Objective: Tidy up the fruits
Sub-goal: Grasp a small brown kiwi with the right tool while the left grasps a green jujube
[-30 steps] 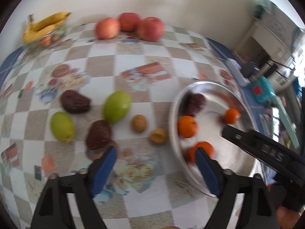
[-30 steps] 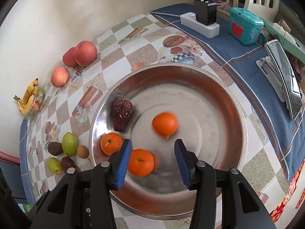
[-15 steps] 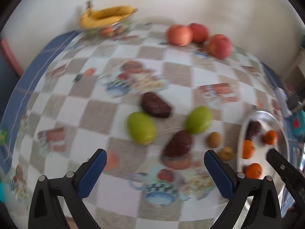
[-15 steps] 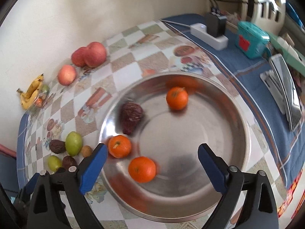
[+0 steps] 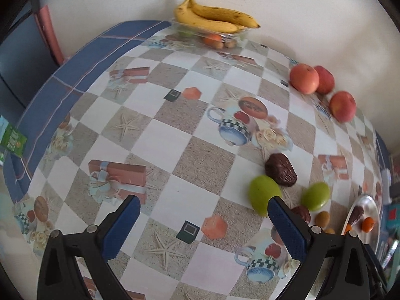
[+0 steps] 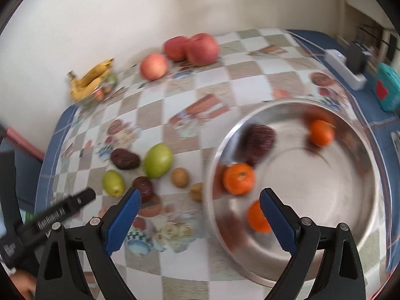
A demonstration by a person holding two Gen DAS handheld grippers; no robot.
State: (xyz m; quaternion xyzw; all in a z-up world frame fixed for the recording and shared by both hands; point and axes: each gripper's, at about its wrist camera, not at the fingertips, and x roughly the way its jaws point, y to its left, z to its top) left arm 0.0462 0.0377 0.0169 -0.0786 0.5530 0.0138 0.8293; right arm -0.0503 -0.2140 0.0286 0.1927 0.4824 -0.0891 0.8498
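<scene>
A: Nearest in the left wrist view: left gripper (image 5: 203,227) spread wide, nothing between the blue pads (image 5: 121,227), only bare checked tablecloth (image 5: 175,135) below.

B: Same on the other side. Right gripper (image 6: 200,221) gaping too, empty, straddling the near rim of the steel basin (image 6: 370,180).

A: Just past the right gripper's pads: three mandarins in the basin, one (image 6: 257,216) half hidden behind the right-hand pad, one (image 6: 238,178) by the rim, one (image 6: 321,132) at the far side. Plus a dark wrinkled date (image 6: 257,140) beside the middle one.

B: Left of the basin, loose on the cloth: two small brown fruits (image 6: 179,177), another date (image 6: 143,187), a big green fruit (image 6: 158,160), a smaller green one (image 6: 113,183), a third date (image 6: 125,158).

A: Farther back, three apples (image 6: 201,48) near the wall, and a bunch of bananas (image 6: 90,80) on a clear tray in the corner.

B: Risks?

A: Blurred right wrist view, so likely a fast sweep. Easy to clip the basin rim with a pad and set the mandarins rolling.

B: Also both grippers close together; left one's black finger (image 6: 63,206) showing right beside the loose cluster. Possible collision if both reach for the same fruit.

A: Round green fruit prone to squirting out of a pinch off centre, or getting nudged into the dates, touching or nearly so in that huddle.

B: Small brown ones just beside the rim: little room for a pad between fruit and steel.
</scene>
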